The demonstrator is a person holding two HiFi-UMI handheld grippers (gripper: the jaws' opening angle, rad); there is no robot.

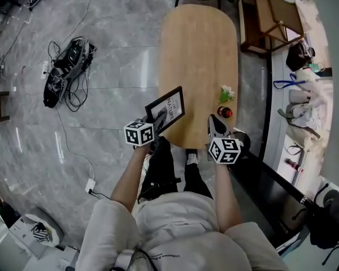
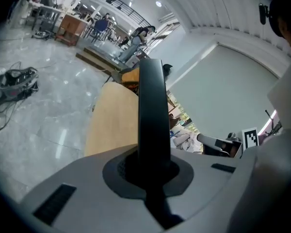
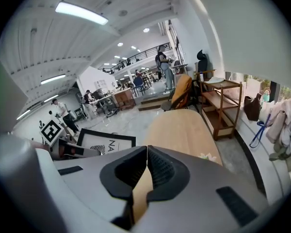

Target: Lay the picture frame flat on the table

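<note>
Left gripper view — claw (image 2: 148, 168) on frame (image 2: 152, 106)

It was a large open lab or workshop hall. Tangled cables (image 1: 68, 75) lay on the grey stone floor (image 1: 113, 44). People (image 2: 103, 24) sat at distant desks (image 2: 72, 27), under strip lights (image 3: 82, 13) and a railed mezzanine (image 3: 140, 56).

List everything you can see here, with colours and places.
Light wooden oval table: one, tan, centre.
Black-framed picture: one, black and white, tilted above the table's near left edge.
White flower sprig: one, white-green, table's right side.
Small red round object: one, red, just nearer than the sprig.
Black cable tangle: one, black, on the grey floor, left.
Wooden shelf unit: one, brown, far right.
Left gripper: one, grey, shut on the picture.
Right gripper: one, grey, jaws together, empty, near the red object.
</note>
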